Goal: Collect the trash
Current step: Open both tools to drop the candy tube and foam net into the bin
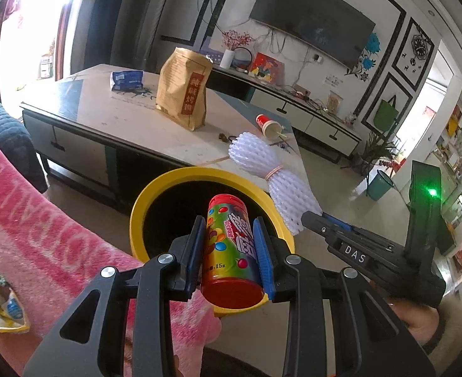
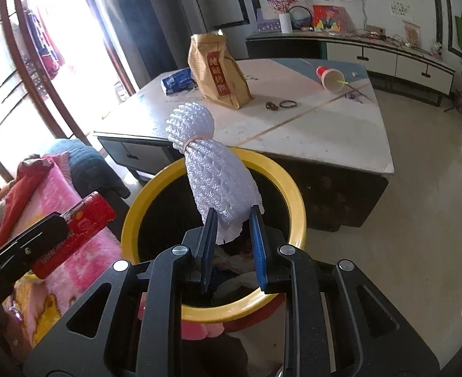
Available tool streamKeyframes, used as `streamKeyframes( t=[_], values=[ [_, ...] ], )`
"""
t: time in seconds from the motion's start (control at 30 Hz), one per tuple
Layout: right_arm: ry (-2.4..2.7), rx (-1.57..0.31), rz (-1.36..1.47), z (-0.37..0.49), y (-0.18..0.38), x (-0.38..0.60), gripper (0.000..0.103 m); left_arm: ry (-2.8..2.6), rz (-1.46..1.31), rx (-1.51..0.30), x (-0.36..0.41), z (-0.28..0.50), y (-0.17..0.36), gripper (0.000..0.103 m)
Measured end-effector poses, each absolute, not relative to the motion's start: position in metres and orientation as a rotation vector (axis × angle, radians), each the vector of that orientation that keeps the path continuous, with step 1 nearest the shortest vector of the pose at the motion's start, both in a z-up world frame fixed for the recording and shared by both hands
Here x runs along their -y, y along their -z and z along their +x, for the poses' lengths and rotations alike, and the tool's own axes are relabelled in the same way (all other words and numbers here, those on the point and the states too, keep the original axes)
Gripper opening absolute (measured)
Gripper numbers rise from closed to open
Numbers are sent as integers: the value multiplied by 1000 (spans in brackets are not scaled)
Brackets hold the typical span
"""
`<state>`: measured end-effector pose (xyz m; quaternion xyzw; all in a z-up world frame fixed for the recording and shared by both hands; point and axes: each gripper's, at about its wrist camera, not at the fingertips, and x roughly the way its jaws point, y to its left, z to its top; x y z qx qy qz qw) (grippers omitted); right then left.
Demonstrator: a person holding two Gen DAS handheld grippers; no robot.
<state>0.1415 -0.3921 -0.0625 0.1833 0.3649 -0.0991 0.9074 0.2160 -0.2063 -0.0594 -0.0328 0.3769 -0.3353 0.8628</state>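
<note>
— Clamped between the blue pads of the left gripper (image 1: 231, 235) is a candy tube (image 1: 231, 251) with a red cap, gripped across its middle and tilted with its cap end pointing away from the camera. Where is it held?

— It is held over the open mouth of the yellow-rimmed bin (image 1: 143, 207), inside the ring of the rim; the tube's near end overlaps the rim's near edge in the left wrist view. And the other load?

— A bundle of white foam netting (image 2: 212, 169), bound with a rubber band, is pinched at its lower end by the right gripper (image 2: 232, 235), whose jaws are drawn in on the soft foam. The bundle is seen leaning up and away, crossing the far edge of the bin's rim.

— What is found around the bin?

— A pink blanket (image 1: 42, 235) is pressed close against the bin on the left side. The low table (image 2: 294, 132) stands just beyond the bin, its near edge close to the far rim. Bare floor (image 2: 419, 188) is left open on the right.

— What is left on the table?

— A brown paper bag (image 1: 184, 91) is seen upright near the middle, a blue packet (image 1: 127, 80) behind it, and a red paper cup (image 1: 268, 124) tipped on its side near the right edge. Some small bits, too small to identify, lie between them.
</note>
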Motion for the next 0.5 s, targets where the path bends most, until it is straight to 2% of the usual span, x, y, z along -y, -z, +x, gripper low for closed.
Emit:
streamKeyframes(
  t=[0.33, 0.43, 0.47, 0.5],
  values=[
    [193, -805, 400, 148, 74, 397, 17, 699, -71, -833, 220, 228, 79, 30],
    [204, -801, 414, 148, 75, 399, 26, 704, -80, -830, 224, 233, 83, 32],
    [209, -802, 419, 147, 76, 401, 32, 700, -80, -833, 225, 234, 84, 35],
    [217, -802, 423, 147, 76, 402, 35, 696, -84, -839, 225, 236, 86, 53]
  ],
)
